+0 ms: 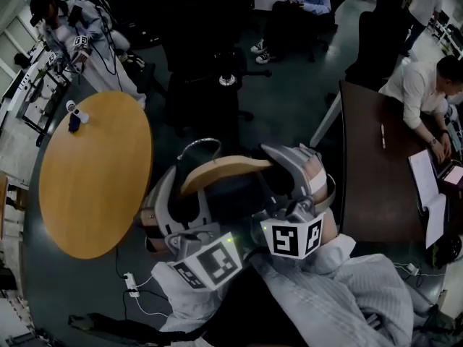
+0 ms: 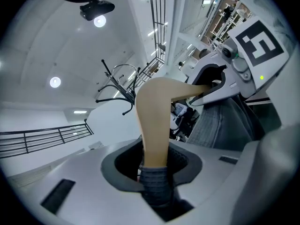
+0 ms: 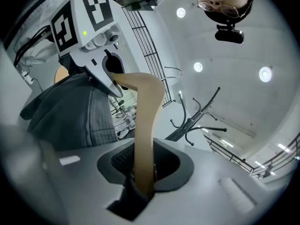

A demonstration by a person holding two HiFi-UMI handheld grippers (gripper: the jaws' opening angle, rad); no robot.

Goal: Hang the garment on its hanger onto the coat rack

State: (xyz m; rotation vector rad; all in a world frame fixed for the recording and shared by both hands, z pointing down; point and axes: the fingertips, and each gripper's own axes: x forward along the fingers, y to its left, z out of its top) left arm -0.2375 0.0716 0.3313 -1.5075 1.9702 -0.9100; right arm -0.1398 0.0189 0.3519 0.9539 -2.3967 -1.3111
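Both my grippers were clamped on the wooden hanger (image 1: 224, 170), under the garment (image 2: 220, 121).
Head view: left gripper (image 1: 177, 201) and right gripper (image 1: 289, 172) each gripped one arm. Left gripper view: jaws bit stiff wood and soft fabric. Right gripper view: same bite; probably light. Coat rack (image 3: 197, 118) ahead.

Dim-ish room: round wooden table (image 1: 94, 176) on dark floor (image 1: 289, 114), brown desk (image 1: 372, 186) right, probably office chairs (image 1: 206, 35) behind.
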